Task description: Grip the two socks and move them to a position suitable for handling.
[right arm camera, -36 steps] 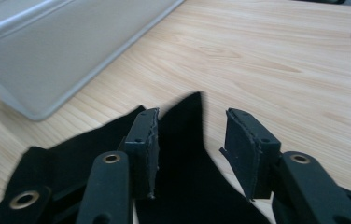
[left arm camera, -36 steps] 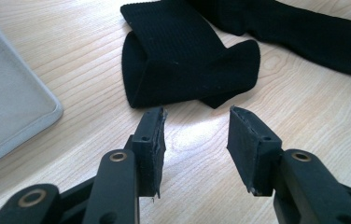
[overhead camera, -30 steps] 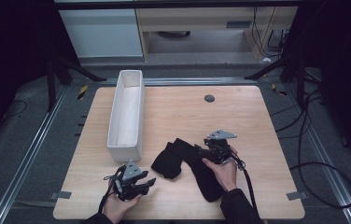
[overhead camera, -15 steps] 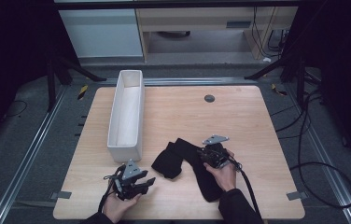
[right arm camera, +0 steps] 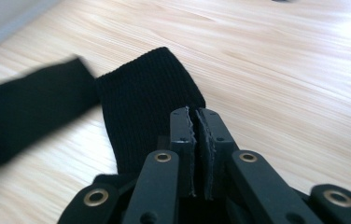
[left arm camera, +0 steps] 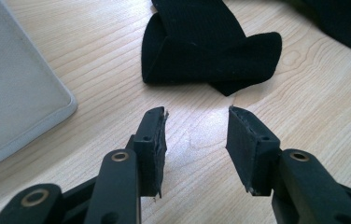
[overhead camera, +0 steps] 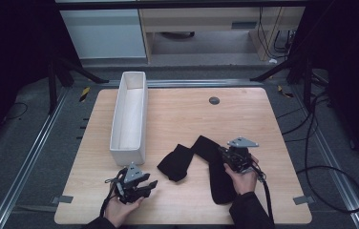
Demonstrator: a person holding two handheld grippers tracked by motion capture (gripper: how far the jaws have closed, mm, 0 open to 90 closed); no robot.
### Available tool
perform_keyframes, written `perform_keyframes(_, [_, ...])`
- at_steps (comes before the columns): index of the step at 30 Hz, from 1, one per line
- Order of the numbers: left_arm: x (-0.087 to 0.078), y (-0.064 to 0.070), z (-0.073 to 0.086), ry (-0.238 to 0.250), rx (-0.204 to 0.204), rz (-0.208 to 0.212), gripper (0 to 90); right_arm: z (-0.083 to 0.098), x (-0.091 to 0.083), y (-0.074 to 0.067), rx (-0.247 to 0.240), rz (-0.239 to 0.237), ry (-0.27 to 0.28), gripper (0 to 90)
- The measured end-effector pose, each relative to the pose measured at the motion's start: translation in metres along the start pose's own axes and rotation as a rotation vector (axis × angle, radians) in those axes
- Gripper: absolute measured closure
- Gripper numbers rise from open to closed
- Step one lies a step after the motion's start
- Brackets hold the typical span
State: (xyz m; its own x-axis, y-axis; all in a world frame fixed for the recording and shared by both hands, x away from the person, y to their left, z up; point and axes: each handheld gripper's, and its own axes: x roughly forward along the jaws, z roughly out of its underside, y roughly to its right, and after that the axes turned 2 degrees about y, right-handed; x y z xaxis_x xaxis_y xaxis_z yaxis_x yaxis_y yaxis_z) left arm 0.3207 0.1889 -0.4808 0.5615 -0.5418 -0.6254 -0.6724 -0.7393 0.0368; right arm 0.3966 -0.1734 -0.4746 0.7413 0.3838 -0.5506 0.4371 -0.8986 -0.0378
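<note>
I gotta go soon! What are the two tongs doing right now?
Left tongs: open, holding nothing.
Right tongs: just closed, pinching the black sock.

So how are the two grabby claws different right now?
The left gripper has its jaws apart with bare table between them; the right gripper has just been closing and its jaws pinch the edge of a black sock. The left gripper sits short of the folded sock, touching no cloth; the right gripper is over its sock. Both are black, two-jawed, and held in a hand near the table's front edge.
</note>
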Motion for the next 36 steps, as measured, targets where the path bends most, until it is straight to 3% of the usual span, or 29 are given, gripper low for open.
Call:
perform_keyframes(2, [0.0,0.0,0.0,0.0,0.0,-0.001,56.2,0.002,-0.002,0.005,-0.001,0.028,-0.009,84.7])
perform_keyframes(4, [0.0,-0.001,0.0,0.0,0.0,-0.003,56.2,0.01,-0.006,0.018,0.012,0.101,-0.049,84.3])
perform_keyframes(7, [-0.001,-0.001,0.0,0.005,-0.001,-0.006,56.2,0.015,-0.007,0.024,0.022,0.134,-0.077,84.0])
perform_keyframes(8, [-0.001,-0.001,0.0,0.005,0.0,-0.007,56.2,0.019,-0.006,0.028,0.022,0.166,-0.109,83.2])
perform_keyframes(13, [-0.002,-0.002,0.0,0.008,0.004,-0.016,56.1,0.023,-0.003,0.029,0.021,0.181,-0.14,77.8])
perform_keyframes(16, [-0.003,-0.003,0.0,0.008,0.009,-0.019,56.1,0.02,-0.006,0.029,0.021,0.181,-0.098,69.8])
perform_keyframes(17, [-0.003,-0.003,0.0,0.007,0.012,-0.02,56.0,0.015,-0.011,0.027,0.021,0.156,-0.045,65.1])
perform_keyframes(20, [-0.003,-0.004,0.0,0.005,0.014,-0.024,55.2,0.005,-0.016,0.02,-0.008,0.113,0.033,57.0])
perform_keyframes(25, [-0.003,-0.004,0.0,0.008,0.012,-0.041,52.7,-0.018,-0.016,-0.002,-0.057,0.03,0.083,48.2])
perform_keyframes(28, [-0.003,-0.006,0.0,0.006,0.012,-0.045,52.2,-0.029,-0.009,-0.017,-0.043,-0.051,0.081,46.8])
perform_keyframes(31, [-0.003,-0.006,0.0,0.003,0.009,-0.05,51.6,-0.035,-0.001,-0.027,-0.049,-0.077,0.07,45.6])
perform_keyframes(33, [-0.004,-0.007,0.001,-0.002,0.01,-0.051,51.0,-0.042,0.018,-0.043,-0.038,-0.124,0.033,44.6])
perform_keyframes(36, [-0.003,-0.007,0.001,-0.003,0.013,-0.057,50.9,-0.041,0.03,-0.053,-0.024,-0.156,0.001,44.5])
